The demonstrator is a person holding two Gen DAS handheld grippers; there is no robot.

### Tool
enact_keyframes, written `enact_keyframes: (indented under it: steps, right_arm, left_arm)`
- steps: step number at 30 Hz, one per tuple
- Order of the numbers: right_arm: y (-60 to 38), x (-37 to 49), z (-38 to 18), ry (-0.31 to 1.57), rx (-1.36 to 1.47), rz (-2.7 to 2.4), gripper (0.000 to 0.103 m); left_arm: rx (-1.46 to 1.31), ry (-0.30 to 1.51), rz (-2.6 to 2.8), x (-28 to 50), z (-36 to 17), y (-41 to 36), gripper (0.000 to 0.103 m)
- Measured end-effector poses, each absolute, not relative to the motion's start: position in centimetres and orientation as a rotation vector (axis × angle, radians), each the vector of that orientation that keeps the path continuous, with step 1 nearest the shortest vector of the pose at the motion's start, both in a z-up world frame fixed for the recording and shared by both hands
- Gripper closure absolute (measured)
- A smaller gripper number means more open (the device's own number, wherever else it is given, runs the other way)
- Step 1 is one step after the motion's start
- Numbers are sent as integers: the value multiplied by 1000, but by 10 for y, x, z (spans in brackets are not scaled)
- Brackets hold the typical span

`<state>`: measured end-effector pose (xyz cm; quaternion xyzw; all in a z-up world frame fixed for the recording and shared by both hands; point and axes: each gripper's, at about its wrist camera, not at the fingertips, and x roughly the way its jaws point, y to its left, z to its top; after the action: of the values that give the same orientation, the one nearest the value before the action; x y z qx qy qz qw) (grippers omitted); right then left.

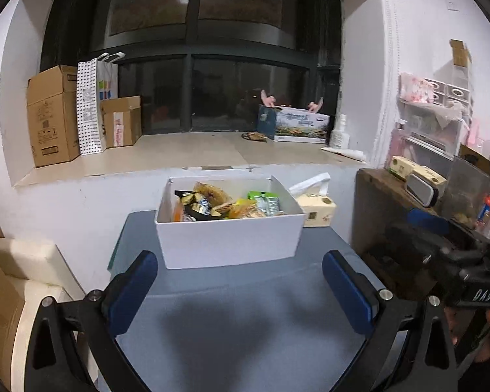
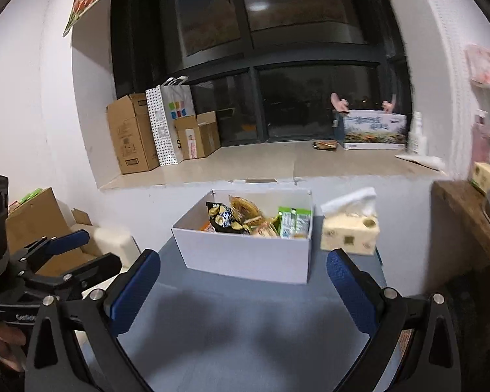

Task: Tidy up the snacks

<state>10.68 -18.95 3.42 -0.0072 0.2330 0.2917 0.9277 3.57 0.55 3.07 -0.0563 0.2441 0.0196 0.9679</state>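
Note:
A white open box (image 1: 228,241) stands on the grey-blue table (image 1: 245,320) and holds several snack packets (image 1: 219,204): yellow, gold-black and green ones. It also shows in the right wrist view (image 2: 245,254) with the snack packets (image 2: 258,222) inside. My left gripper (image 1: 240,281) is open and empty, just in front of the box. My right gripper (image 2: 243,284) is open and empty, also just in front of the box. Each gripper shows at the edge of the other's view.
A tissue box (image 1: 317,209) stands right of the white box, also in the right wrist view (image 2: 349,232). A wooden shelf (image 1: 392,189) with clutter is at the right. Cardboard boxes (image 1: 52,117) and a paper bag (image 1: 96,104) stand on the window ledge (image 1: 186,156).

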Motion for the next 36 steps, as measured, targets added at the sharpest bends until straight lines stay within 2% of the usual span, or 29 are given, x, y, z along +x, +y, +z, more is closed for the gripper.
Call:
enact_keyframes:
  steps: [13,36]
  right_arm:
    - [-190,96,43,466,-45,568,0]
    - [-193,92,43,477,-50,537,0]
  left_arm:
    - [-114,469,49,27,42,1,0]
    - [-130,509,79,27,31,13,0]
